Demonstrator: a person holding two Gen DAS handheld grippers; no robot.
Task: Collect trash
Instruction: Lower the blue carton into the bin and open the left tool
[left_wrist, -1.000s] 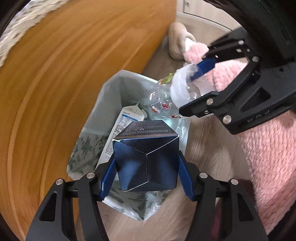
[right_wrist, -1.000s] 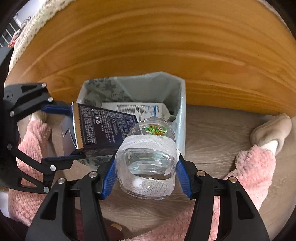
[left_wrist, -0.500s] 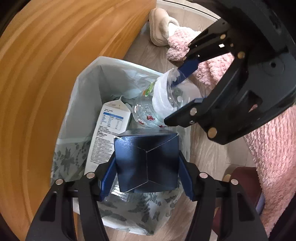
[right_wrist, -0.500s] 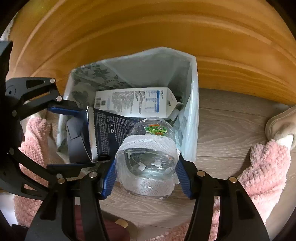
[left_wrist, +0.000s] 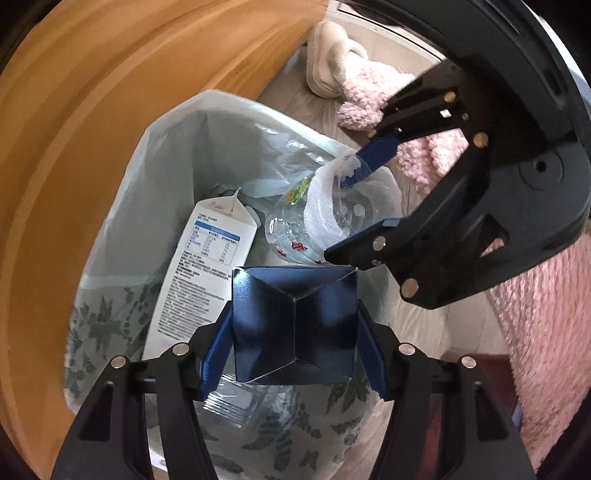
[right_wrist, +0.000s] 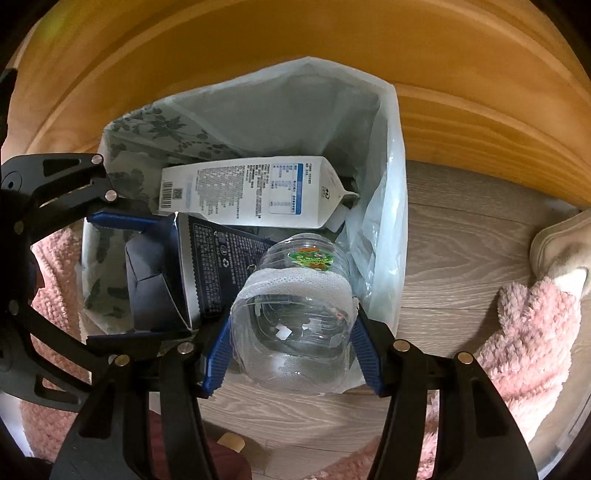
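Note:
My left gripper (left_wrist: 293, 347) is shut on a dark blue carton (left_wrist: 295, 325), base toward the camera, held over the mouth of a trash bin lined with a pale plastic bag (left_wrist: 177, 147). My right gripper (right_wrist: 291, 350) is shut on a clear plastic bottle (right_wrist: 295, 314) with a white mesh sleeve, also over the bin's opening. Each gripper shows in the other's view: the right gripper (left_wrist: 369, 199) with the bottle (left_wrist: 325, 210), the left gripper (right_wrist: 122, 277) with the carton (right_wrist: 177, 273). A white milk carton (right_wrist: 255, 192) lies inside the bin.
A wooden table side (right_wrist: 295, 44) curves right behind the bin (right_wrist: 384, 221). The person's pink fluffy trousers (left_wrist: 539, 310) and a beige slipper (left_wrist: 328, 70) are beside it on the grey wood floor (right_wrist: 461, 251). The bin has a leaf-patterned outer wall (left_wrist: 295, 435).
Both grippers have sunk toward the bin and tilted steeper downward, still holding the carton and bottle. The bin's opening now fills more of each view.

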